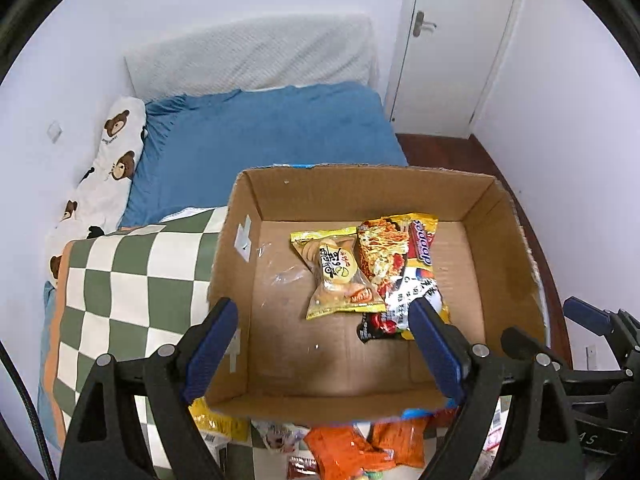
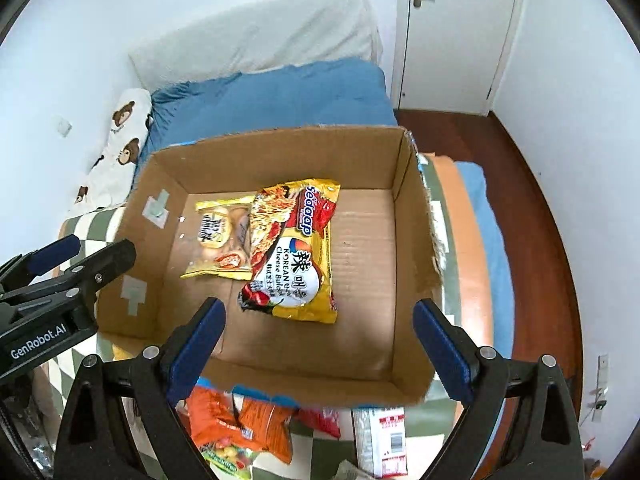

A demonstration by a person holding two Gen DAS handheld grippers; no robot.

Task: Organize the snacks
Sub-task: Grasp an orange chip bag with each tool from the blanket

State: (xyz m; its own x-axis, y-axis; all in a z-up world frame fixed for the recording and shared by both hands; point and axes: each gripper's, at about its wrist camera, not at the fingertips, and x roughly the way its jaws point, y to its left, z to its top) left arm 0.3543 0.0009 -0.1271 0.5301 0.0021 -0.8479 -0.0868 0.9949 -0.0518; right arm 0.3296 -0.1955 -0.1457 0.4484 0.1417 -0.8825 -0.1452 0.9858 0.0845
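Both grippers are up over the cardboard box (image 1: 476, 200), which sits on the bed, and both are empty. The left gripper (image 1: 324, 312) hangs above the box's near-left part with its blue pads (image 1: 212, 344) spread wide, jaws fully apart, nothing between them. The right gripper (image 2: 320, 312) hovers over the near half of the box, jaws just as wide, gripping nothing either; in the left wrist view it shows (image 1: 592, 316) at the box's right side.

Inside the box, two packets lie flat on the floor. The Sedaap noodle packet (image 2: 296, 248), yellow and red, sits about the middle of the box, its long side running from the far wall toward the near wall. Touching its left edge is the smaller yellow snack bag (image 2: 218, 240), and the noodle packet overlaps it slightly. The right half of the box floor is bare cardboard, and strips of tape (image 2: 156, 208) are stuck on the box's left wall.

Outside the box, just past its near wall, more snacks wait on the checked blanket (image 1: 120, 280): orange packets (image 2: 240, 420) bunched together, and a white and red packet (image 2: 380, 440) to their right. Beyond the box's far wall is the blue bedsheet (image 1: 260, 140), with a bear-print pillow (image 1: 116, 152) along the wall at far left and a white door (image 1: 452, 40) at far right
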